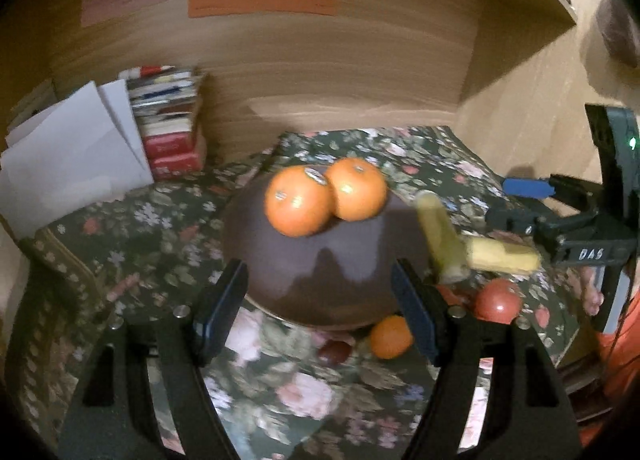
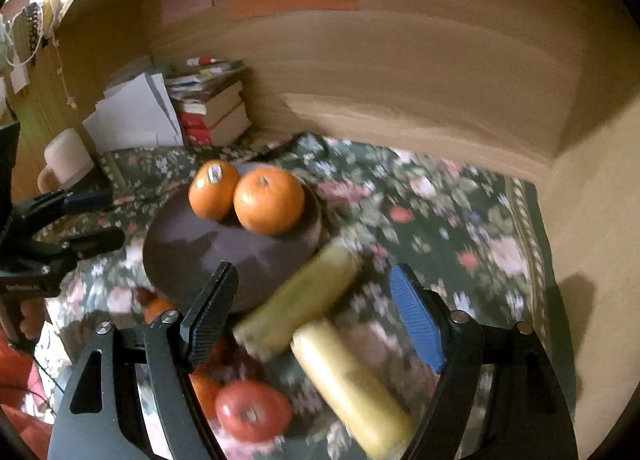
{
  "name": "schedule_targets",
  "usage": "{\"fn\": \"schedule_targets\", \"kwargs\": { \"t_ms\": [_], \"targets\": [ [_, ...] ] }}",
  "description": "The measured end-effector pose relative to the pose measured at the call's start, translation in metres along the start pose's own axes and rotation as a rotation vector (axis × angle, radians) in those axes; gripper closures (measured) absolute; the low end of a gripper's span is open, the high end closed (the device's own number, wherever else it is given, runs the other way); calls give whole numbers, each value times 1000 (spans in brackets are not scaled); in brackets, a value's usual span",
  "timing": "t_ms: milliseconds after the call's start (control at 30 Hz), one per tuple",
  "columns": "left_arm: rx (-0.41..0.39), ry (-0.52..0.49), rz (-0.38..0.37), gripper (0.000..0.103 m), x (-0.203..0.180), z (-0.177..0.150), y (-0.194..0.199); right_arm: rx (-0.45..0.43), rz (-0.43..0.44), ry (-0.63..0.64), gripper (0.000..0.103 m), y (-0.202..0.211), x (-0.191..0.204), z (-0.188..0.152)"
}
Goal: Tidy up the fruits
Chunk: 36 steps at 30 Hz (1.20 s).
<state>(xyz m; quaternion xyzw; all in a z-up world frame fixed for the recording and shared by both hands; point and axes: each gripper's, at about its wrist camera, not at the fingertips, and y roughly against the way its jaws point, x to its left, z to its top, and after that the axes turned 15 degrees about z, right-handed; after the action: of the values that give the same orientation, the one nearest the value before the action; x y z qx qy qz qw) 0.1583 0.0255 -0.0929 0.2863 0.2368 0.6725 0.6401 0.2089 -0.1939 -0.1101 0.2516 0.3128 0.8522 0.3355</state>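
Two bananas lie on the flowered cloth (image 2: 460, 220) just to the right of the dark plate (image 2: 192, 248), joined in a bent V. The greener banana (image 2: 300, 296) runs from its far tip near the plate's rim back toward the near side; the yellower banana (image 2: 352, 384) carries on from there, slanting down and to the right. Both are blurred, so I cannot tell whether their ends actually touch.

The right gripper (image 2: 316, 316) hangs right over them, its jaws spread wide and holding nothing. The greener banana's long axis runs diagonally through the gap rather than across it, and the yellower one sits lower, close to the blue finger. To my eye the coming move turns on that slant: the wrist would need to twist so the fingers close across a banana's width, not along its length.

The left gripper (image 1: 320, 312) is also wide open and empty, aimed at the plate, so the right hand is clearly nearer the bananas.

On the plate two oranges (image 1: 326, 196) sit touching at the far side. Off the near rim lie a tomato (image 2: 252, 410), a small orange (image 1: 390, 336) and a dark little fruit (image 1: 334, 352) I cannot name. Books (image 2: 208, 100) and papers stand back by the wooden wall.
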Motion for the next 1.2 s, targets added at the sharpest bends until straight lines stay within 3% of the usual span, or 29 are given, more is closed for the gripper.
{"fn": "schedule_targets", "kwargs": {
  "t_ms": [167,400,500,633,900,1100,1200],
  "targets": [
    [29,-9,-59,29,-22,-5,-4,21,-17,-38,27,2,-9,-26],
    [57,-20,-82,29,-46,0,-17,88,-14,-80,31,-13,-27,-47],
    [64,-47,-88,29,-58,4,-22,108,24,-103,43,-18,-35,-52],
    [77,-93,-95,30,-76,10,-30,107,9,-110,66,-19,-41,-54],
    [158,-169,-147,58,-110,21,-54,59,-19,-165,68,0,-59,-56],
    [198,-205,-155,70,-130,22,-68,21,-19,-191,68,13,-66,-60],
    [198,-217,-143,70,-135,23,-72,12,-4,-199,68,16,-68,-62]
  ]
}}
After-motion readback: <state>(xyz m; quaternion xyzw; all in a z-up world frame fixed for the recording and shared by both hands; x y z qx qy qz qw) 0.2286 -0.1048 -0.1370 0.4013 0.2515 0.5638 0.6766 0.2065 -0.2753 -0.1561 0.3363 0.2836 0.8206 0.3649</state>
